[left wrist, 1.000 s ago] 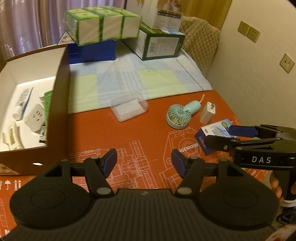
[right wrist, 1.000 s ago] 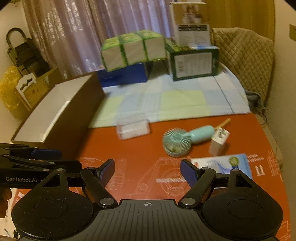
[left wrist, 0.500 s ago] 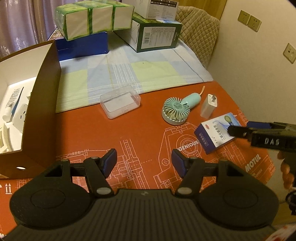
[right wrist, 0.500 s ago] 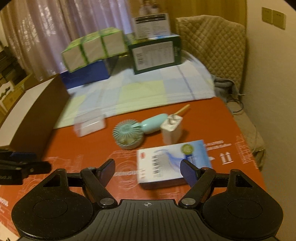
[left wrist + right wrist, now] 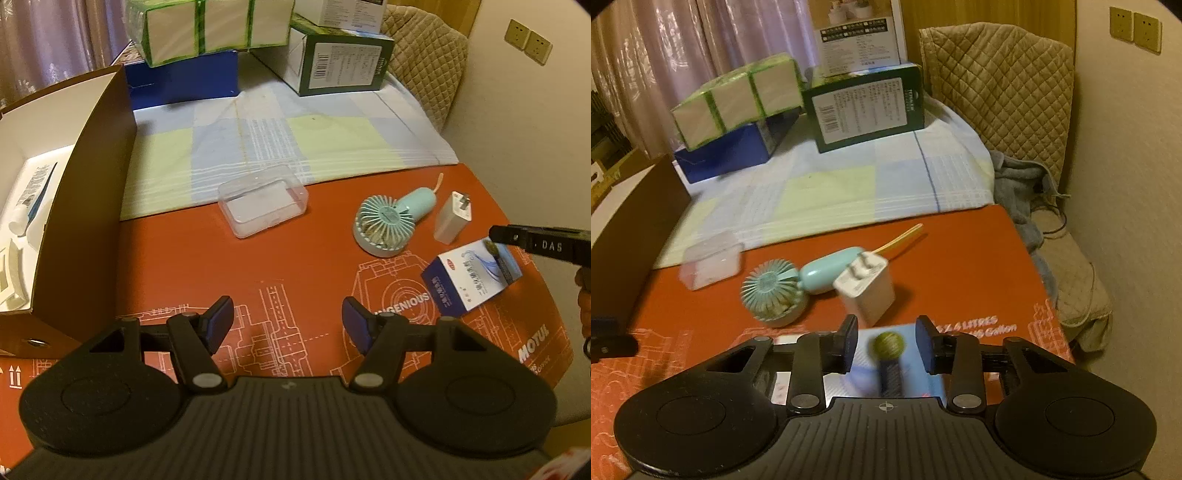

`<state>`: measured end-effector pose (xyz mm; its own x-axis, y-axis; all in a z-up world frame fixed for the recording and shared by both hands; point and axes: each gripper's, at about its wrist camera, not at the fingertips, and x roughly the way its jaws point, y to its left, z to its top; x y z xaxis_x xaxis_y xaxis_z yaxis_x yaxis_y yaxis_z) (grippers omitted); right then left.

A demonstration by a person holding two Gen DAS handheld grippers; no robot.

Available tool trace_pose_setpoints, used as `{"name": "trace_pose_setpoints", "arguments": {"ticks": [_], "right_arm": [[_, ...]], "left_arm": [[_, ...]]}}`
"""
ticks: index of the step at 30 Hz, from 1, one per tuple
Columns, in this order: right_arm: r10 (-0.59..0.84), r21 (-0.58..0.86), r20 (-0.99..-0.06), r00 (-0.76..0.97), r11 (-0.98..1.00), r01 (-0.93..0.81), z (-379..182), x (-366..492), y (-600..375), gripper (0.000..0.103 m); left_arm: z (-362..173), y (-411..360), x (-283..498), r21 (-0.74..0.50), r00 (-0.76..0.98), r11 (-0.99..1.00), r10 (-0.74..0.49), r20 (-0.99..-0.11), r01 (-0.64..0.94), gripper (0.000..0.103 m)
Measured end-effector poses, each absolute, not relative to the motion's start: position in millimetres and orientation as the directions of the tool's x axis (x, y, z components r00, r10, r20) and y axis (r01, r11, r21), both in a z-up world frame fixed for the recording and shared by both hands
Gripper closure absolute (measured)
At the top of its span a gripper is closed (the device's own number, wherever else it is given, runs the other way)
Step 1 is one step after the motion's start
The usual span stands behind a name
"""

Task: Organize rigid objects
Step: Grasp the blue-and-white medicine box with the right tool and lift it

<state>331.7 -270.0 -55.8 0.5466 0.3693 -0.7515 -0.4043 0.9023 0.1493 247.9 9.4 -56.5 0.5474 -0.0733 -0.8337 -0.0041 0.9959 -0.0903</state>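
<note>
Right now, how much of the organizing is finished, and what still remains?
Done: a tube and white pieces already lie in the cardboard box. In hand: the right hand-held gripper straddles the blue-white box, not yet gripping. Left on the mat: fan, charger, clear case. The left hand-held gripper is empty.

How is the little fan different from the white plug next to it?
The fan is mint green, while the plug is white. The fan has a round ribbed head and a rounded handle; the plug is a plain block with metal prongs at one end. The fan has a thin yellow strap and the plug has none. Both lie loose on the red mat, side by side.
</note>
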Motion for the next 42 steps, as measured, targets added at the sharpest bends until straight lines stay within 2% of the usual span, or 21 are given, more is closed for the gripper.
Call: {"name": "trace_pose_setpoints", "arguments": {"ticks": [11, 18, 24, 25, 26, 27, 29, 30, 37, 42], "right_arm": [[0.422, 0.223, -0.79, 0.445, 0.873, -0.434, -79, 364, -284, 0.073], [0.445, 0.296, -0.811, 0.381, 0.873, -0.388, -80, 328, -292, 0.073], [0.451, 0.3, -0.816, 0.362, 0.865, -0.402, -73, 288, -279, 0.072], [0.447, 0.293, -0.816, 0.367, 0.866, -0.405, -71, 284, -276, 0.071], [0.445, 0.286, -0.814, 0.372, 0.866, -0.411, -69, 279, -273, 0.063], [0.445, 0.28, -0.812, 0.378, 0.865, -0.417, -67, 274, -269, 0.05], [0.453, 0.265, -0.801, 0.39, 0.854, -0.447, -61, 264, -261, 0.034], [0.458, 0.257, -0.796, 0.396, 0.848, -0.464, -59, 260, -256, 0.031], [0.402, 0.121, -0.837, 0.371, 0.798, -0.591, -71, 235, -214, 0.028], [0.347, 0.053, -0.85, 0.395, 0.804, -0.592, -84, 230, -201, 0.028]], "left_arm": [[-64, 18, 245, -0.08, 0.519, 0.997, -0.063, -0.852, -0.01, 0.042], [-68, 25, 241, -0.086, 0.509, 0.996, -0.069, -0.858, -0.01, 0.042], [-70, 25, 238, -0.094, 0.502, 0.995, -0.09, -0.86, 0.019, 0.042], [-71, 24, 238, -0.094, 0.501, 0.995, -0.094, -0.86, 0.025, 0.042], [-71, 24, 237, -0.095, 0.5, 0.995, -0.099, -0.861, 0.033, 0.042], [-71, 24, 237, -0.096, 0.499, 0.995, -0.103, -0.861, 0.039, 0.042], [-71, 23, 236, -0.097, 0.498, 0.994, -0.11, -0.86, 0.052, 0.042], [-71, 23, 236, -0.097, 0.498, 0.994, -0.113, -0.86, 0.057, 0.042], [-72, 23, 234, -0.1, 0.493, 0.99, -0.135, -0.86, 0.097, 0.042], [-70, 23, 236, -0.099, 0.498, 0.988, -0.145, -0.855, 0.118, 0.042]]}}
